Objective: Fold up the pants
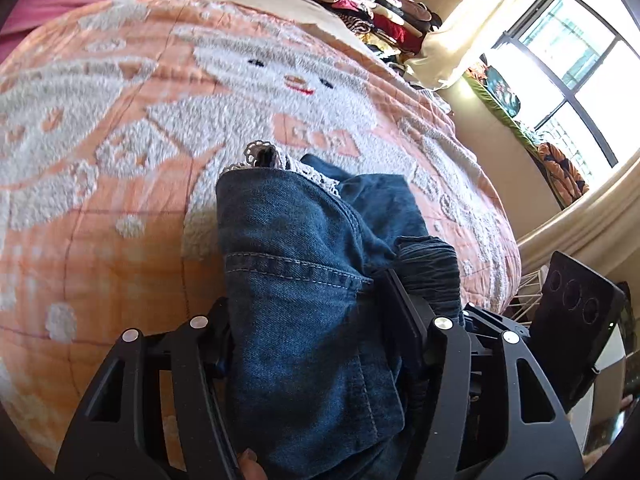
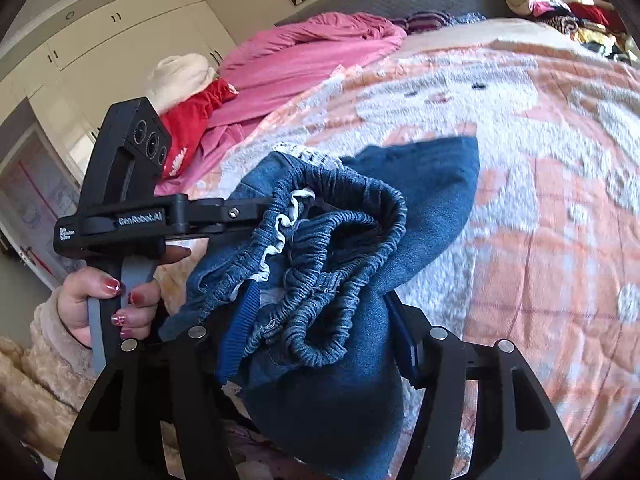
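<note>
Blue denim pants (image 1: 304,264) with a white lace trim (image 1: 256,152) lie bunched on the bed's orange and white cover (image 1: 120,120). My left gripper (image 1: 308,292) is shut on a thick fold of the denim, which fills the gap between its fingers. In the right wrist view the gathered elastic waistband (image 2: 332,220) bulges between the blue pads (image 2: 240,328) of my right gripper (image 2: 320,300), which is shut on it. A hand (image 2: 104,300) holds the left gripper's black handle (image 2: 116,220) just to the left, its fingers buried in the waistband.
Stacked folded clothes (image 1: 372,8) sit at the far edge of the bed. A pink blanket (image 2: 304,52) and a red garment (image 2: 192,120) lie at the head end. White wardrobe doors (image 2: 120,40) stand behind, and a bright window (image 1: 580,60) is to the right.
</note>
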### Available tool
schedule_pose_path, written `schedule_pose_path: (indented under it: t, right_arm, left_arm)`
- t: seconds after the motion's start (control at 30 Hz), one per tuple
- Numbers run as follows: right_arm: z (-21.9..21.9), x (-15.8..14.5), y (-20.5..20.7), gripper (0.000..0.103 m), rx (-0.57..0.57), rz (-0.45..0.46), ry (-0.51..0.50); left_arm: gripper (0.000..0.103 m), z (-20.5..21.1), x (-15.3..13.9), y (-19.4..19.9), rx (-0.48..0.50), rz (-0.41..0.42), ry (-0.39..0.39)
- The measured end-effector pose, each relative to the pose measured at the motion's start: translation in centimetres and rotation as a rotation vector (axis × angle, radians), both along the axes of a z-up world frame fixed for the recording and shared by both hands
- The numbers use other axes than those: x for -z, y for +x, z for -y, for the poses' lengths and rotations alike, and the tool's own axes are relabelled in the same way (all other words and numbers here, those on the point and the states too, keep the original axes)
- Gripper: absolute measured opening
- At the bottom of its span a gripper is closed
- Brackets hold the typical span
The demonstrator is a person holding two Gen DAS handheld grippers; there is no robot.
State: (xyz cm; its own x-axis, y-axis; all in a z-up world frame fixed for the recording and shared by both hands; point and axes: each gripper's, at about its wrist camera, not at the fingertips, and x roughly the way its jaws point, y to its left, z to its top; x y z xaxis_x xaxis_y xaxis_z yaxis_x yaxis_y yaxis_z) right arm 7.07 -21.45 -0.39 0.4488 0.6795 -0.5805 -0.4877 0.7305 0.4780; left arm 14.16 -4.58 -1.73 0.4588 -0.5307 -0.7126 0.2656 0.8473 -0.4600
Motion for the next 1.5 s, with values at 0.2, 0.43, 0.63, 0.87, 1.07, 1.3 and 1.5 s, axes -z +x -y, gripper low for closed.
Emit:
schedule_pose_path:
  t: [0.2, 0.43, 0.63, 0.87, 1.07, 1.3, 1.5]
  right_arm:
    - [-0.5, -2.6, 2.5, 0.059, -0.007, 0.069, -0.035]
    - [-1.0, -3.8, 6.5, 0.059, -0.004, 0.103, -0.068]
    - [-1.1, -3.3, 8.8, 0.059, 0.008, 0.095, -0.1]
    - [-0.7, -0.7, 10.1, 0.06, 0.05, 0.006, -0.119]
    - [-0.3, 0.1, 9.7, 0.067, 0.076, -0.011, -0.137]
    - [-0.2, 0.7, 9.7, 0.085, 0.129, -0.042, -0.164]
    - [0.3, 0.9, 9.3, 0.088, 0.164, -0.055, -0.162]
  left_arm:
    - [0.053, -0.4, -2.8, 2.0, -0.016, 0.064, 0.01]
    - [0.053, -0.6, -4.2, 6.0, -0.016, 0.089, 0.046]
    - [0.053, -0.2, -3.8, 8.2, -0.019, 0.096, 0.08]
    - [0.053, -0.3, -0.9, 9.4, -0.016, 0.041, 0.096]
    - [0.058, -0.8, 0.3, 9.2, -0.036, 0.024, 0.111]
    - [0.068, -0.9, 0.5, 8.8, -0.045, 0.028, 0.128]
    - [0.073, -1.1, 0.2, 8.3, -0.054, 0.041, 0.134]
